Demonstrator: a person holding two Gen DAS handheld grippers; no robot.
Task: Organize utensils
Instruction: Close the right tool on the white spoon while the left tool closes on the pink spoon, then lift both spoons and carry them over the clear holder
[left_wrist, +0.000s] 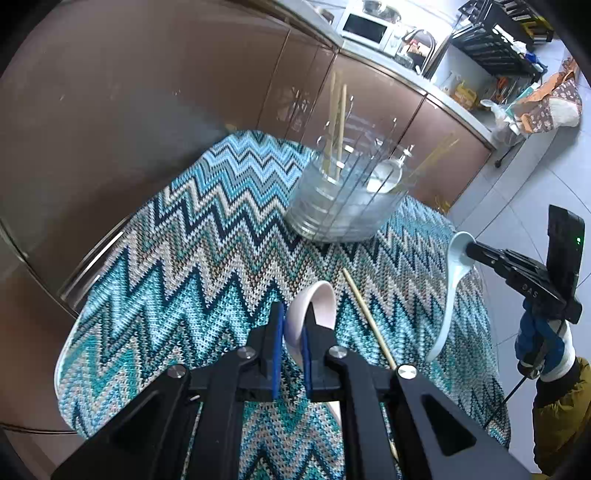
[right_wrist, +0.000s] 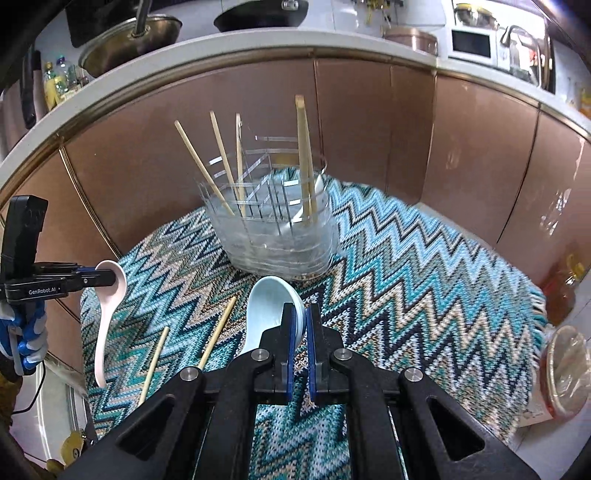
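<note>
**Two spoons lifted, two chopsticks left on the cloth**

The person is holding a spoon in each gripper, both clear of the zigzag cloth (right_wrist: 424, 258) and short of the clear organizer (right_wrist: 273, 229), which is standing near the far edge of the cloth in front of the brown cabinets (right_wrist: 369, 122).

The left gripper (left_wrist: 293, 332) is clenching the bowl rim of the pink spoon (left_wrist: 314, 306), its handle hanging down on the near side of the organizer. The right gripper (right_wrist: 300, 325) is likewise pinching the bowl rim of the pale blue spoon (right_wrist: 269, 306), just in front of the organizer's near wall.

The sorting is looking well advanced: several chopsticks (right_wrist: 221, 162) are already leaning in the organizer's compartments, with a white spoon (right_wrist: 310, 206) tucked in on one side. Still waiting are the two held spoons and two loose chopsticks (right_wrist: 218, 328) lying on the cloth nearer than the organizer.

The upright chopsticks and thin dividers are crowding the organizer's mouth, so each dangling spoon handle will probably need steering into a free slot. A plastic-covered container (right_wrist: 565, 373) is sitting off the cloth's edge, well away from the organizer.
</note>
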